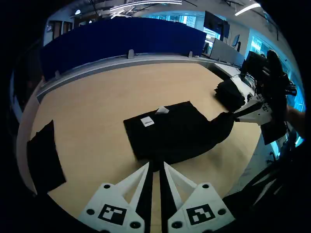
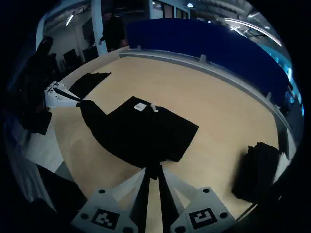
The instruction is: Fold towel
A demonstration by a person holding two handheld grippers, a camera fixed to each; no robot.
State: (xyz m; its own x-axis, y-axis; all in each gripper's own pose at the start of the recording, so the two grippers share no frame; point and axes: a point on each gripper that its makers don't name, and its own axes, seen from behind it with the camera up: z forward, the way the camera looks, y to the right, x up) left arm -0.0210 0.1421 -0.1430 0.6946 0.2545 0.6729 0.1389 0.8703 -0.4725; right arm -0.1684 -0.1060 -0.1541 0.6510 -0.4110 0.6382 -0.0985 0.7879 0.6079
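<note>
Two grippers hold one black towel between them. Nearest us in the left gripper view, the left gripper (image 1: 155, 166) has its white fingers drawn together on the towel (image 1: 175, 134) at its near edge, both pressing the cloth. In the right gripper view, the right gripper (image 2: 154, 171) is clamped in the same way onto the towel's edge closest to that camera.

The towel lies mostly flat across the middle of the pale wooden worktop (image 1: 97, 101). From the left gripper view we see one corner of it pulled out into a point toward the worktop's right edge, where the other gripper pinches it. A white label (image 1: 147, 121) sits on the towel's upper face, and a small white tag (image 1: 162, 110) pokes out at its far edge.

Farther off, a flat black cloth (image 1: 44, 157) lies at the worktop's left edge, and a dark folded pile (image 1: 229, 94) rests near its far right corner. A blue partition (image 1: 116, 39) runs along the far edge. In the right gripper view we make out a person (image 2: 112, 31) standing beyond the worktop.
</note>
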